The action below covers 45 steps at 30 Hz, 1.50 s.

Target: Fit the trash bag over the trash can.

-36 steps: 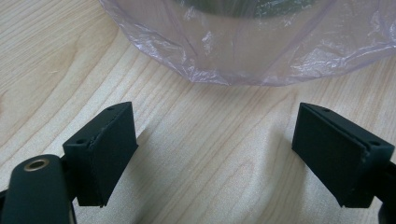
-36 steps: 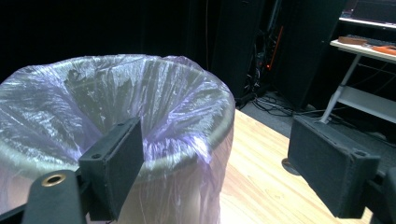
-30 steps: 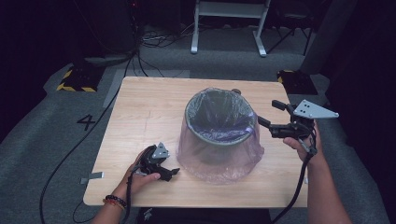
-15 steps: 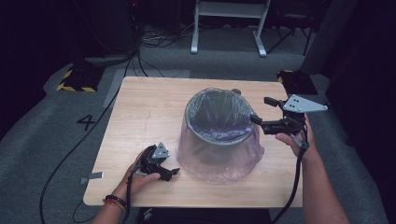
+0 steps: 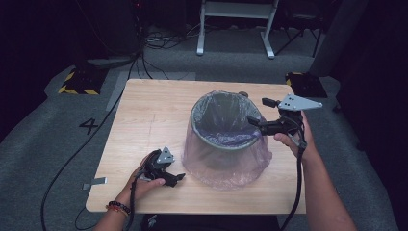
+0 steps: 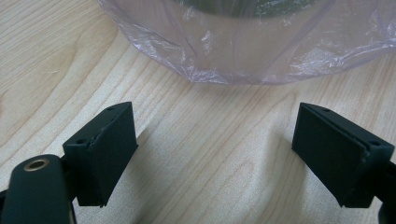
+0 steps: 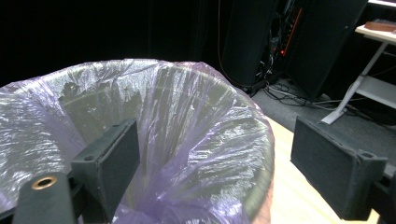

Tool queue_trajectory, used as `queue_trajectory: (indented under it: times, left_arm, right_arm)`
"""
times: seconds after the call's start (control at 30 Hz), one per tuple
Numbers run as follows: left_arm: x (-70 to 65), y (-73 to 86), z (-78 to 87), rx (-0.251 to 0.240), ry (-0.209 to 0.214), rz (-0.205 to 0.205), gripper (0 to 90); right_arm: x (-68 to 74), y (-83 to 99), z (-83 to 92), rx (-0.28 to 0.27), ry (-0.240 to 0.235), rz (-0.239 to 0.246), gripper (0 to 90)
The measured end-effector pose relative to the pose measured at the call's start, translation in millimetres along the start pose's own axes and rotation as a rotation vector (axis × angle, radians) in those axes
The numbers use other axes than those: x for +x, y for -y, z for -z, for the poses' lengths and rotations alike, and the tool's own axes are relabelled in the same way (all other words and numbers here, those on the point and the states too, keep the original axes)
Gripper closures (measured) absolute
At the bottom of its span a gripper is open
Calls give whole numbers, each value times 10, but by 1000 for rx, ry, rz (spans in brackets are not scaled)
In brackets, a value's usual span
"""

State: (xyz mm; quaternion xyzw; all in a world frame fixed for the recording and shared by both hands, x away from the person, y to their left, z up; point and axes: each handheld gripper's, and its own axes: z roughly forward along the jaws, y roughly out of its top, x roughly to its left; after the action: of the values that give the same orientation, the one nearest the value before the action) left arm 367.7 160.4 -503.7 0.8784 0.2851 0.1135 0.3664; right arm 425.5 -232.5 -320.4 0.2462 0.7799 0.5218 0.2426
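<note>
A round bin (image 5: 223,120) stands in the middle of the wooden table (image 5: 149,115). It is lined with a thin purple bag (image 5: 226,166) that is folded over the rim and hangs down to the tabletop. My right gripper (image 5: 258,110) is open at the bin's right rim. In the right gripper view, the bag-covered rim (image 7: 252,140) lies between the jaws of that gripper (image 7: 224,163), one jaw over the inside and one outside. My left gripper (image 5: 179,177) rests open on the table at the front left. It points at the bag's lower edge (image 6: 243,70), and only bare wood lies between its jaws (image 6: 229,158).
The table's front edge (image 5: 192,209) runs close under both forearms. Cables (image 5: 67,159) trail over the grey floor to the left. A white metal frame (image 5: 235,29) stands behind the table, and a yellow-and-black striped block (image 5: 77,82) sits at the far left.
My right gripper has moved left from beside the bin to its right rim, so the jaws now straddle it. The left gripper and the bin have stayed put.
</note>
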Motion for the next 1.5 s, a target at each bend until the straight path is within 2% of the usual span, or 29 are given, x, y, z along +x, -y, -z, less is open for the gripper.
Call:
queue_trajectory:
  times: [0.4, 0.7, 0.8, 1.0, 1.13, 1.5]
  left_arm:
    - [1, 0, 1, 1, 0, -2, 136]
    - [2, 0, 0, 1, 2, -2, 136]
    - [3, 0, 1, 1, 2, -3, 136]
    - [3, 0, 0, 0, 2, -2, 136]
    - [4, 0, 1, 1, 2, -3, 136]
    - [5, 1, 1, 1, 3, -4, 136]
  right_arm:
    - [64, -50, -159, 45, -26, 9, 160]
    - [197, -99, -296, 103, -62, 64, 161]
    - [215, -102, -321, 114, -67, 68, 162]
    - [213, -117, -361, 142, -61, 56, 164]
    - [211, -157, -413, 170, -39, 51, 164]
    - [246, -171, -572, 267, -38, 77, 174]
